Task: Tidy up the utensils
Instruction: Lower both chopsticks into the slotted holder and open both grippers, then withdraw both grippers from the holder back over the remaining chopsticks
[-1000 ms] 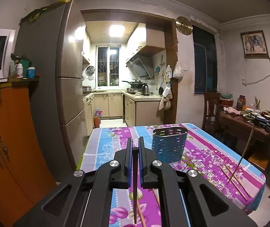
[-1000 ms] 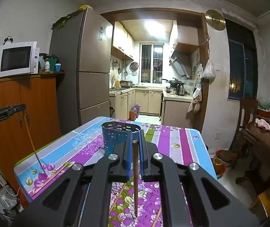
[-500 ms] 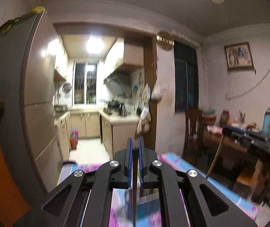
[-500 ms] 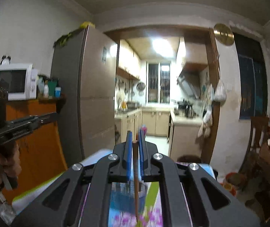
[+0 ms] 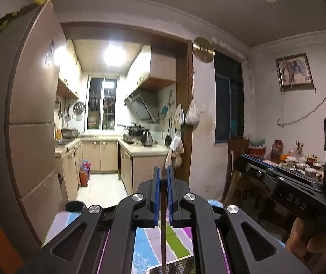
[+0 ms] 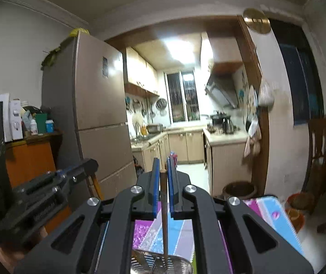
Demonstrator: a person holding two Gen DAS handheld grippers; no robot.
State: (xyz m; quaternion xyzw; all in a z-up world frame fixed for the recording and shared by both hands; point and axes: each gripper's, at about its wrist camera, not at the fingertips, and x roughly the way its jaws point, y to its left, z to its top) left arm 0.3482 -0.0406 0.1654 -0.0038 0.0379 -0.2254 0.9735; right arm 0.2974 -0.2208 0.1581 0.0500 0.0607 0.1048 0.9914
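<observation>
My left gripper point(image 5: 162, 174) is shut on a thin brown chopstick point(image 5: 163, 233) that hangs straight down toward the perforated utensil holder point(image 5: 174, 268), whose rim just shows at the bottom edge. My right gripper point(image 6: 162, 166) is shut on another chopstick point(image 6: 164, 223); its lower end reaches into the holder's rim point(image 6: 163, 264) directly below. The right gripper also shows in the left wrist view point(image 5: 284, 185), and the left gripper shows in the right wrist view point(image 6: 48, 189), both close together above the holder.
The table with a flowered striped cloth point(image 5: 176, 242) lies below. A tall fridge point(image 6: 94, 114) and an orange cabinet point(image 6: 30, 159) stand at the left. A side table with dishes point(image 5: 300, 166) and a chair point(image 6: 318, 141) stand at the right. The kitchen doorway is ahead.
Both grippers have risen and moved in over the utensil holder, each keeping its chopstick. The holder went from ahead on the table to directly below, and the two grippers came closer together.
</observation>
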